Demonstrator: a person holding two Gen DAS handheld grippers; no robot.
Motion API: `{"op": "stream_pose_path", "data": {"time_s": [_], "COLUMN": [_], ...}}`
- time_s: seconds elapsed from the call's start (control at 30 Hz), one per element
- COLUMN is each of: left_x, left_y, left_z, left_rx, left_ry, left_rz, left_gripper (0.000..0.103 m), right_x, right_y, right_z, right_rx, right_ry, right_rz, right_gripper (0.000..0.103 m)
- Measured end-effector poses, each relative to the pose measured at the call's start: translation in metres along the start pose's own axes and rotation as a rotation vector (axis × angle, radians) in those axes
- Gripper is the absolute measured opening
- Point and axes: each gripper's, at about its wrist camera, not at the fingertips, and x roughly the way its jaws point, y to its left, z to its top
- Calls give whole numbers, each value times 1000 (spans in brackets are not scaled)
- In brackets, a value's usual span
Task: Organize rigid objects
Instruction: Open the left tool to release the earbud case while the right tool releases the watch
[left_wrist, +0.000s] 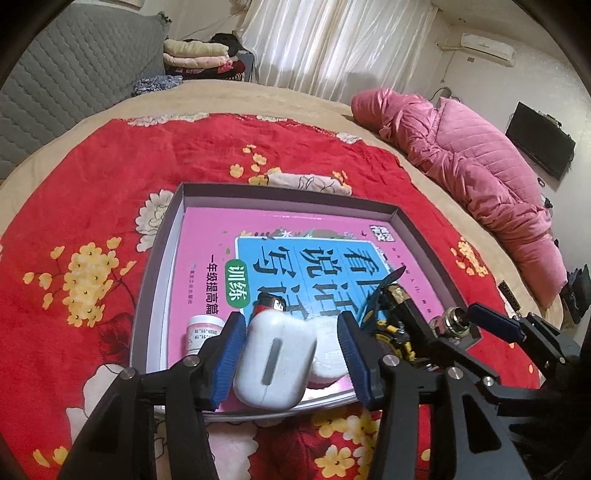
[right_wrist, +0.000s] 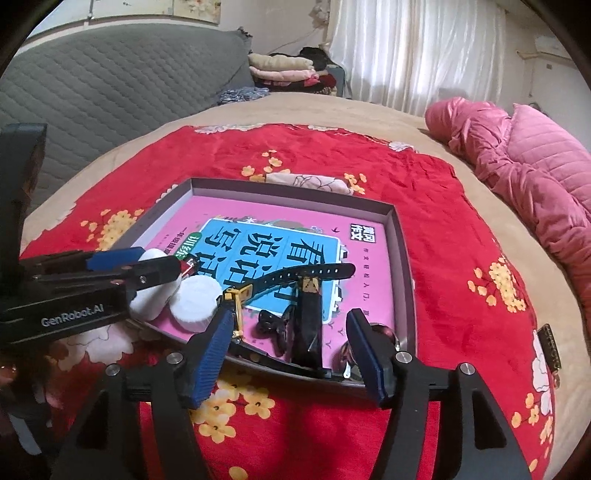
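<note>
Shallow grey cardboard tray sits on a plush red floral blanket, glossy pink workbook flat inside. Left gripper angled down, blue ribbed pads spread around a smooth white rounded case at the tray's near edge; contact unclear. Right gripper angled down, fingers spread, straddling a glossy black strap and black claw clip, not pinching.

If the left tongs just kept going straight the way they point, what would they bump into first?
Most likely the white case: it already lies between the open pads of the left tongs, in the near end of the shallow box. Beyond it lies a red lighter, though depth is hard to judge here.
</note>
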Motion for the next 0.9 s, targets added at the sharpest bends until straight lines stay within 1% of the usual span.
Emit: {"op": "stream_pose_path", "data": {"time_s": [0.03,0.1,0.2,0.37,0.43,0.47,0.5,0.7,0.83,0.9], "left_x": [-3,-7,-15,-26,-31,-34,-37,-52,-58,-61], "left_y": [-1,-2,-4,-9,-12,-13,-14,-17,-19,-19], "left_z": [0,0,1,-1,-1,-2,-3,-2,-2,-3], "left_rx": [-1,-5,-2,17,27,33,39,31,40,38], "left_ry": [-8,-18,-32,-47,-56,-61,-67,-88,-90,-84], "left_rz": [-7,-25,-27,-9,4,12,18,39,112,114], "left_gripper": [55,63,64,65,68,72,74,74,74,74], "right_x": [-2,-5,-8,-15,-19,-20,-22,-35,-44,-47], "right_y": [-1,-1,-4,-5,-5,-4,-4,-2,-1,-1], "right_z": [0,0,0,-1,-1,0,0,2,1,2], "right_rx": [-1,-1,7,22,21,22,23,27,32,38], "right_ry": [-6,-16,-19,-24,-29,-33,-37,-61,-74,-81], "right_rz": [-4,-10,-14,-8,-6,-9,-8,-6,-3,-2], "right_gripper": [69,70,70,71,71,74,77,77,77,77]}}
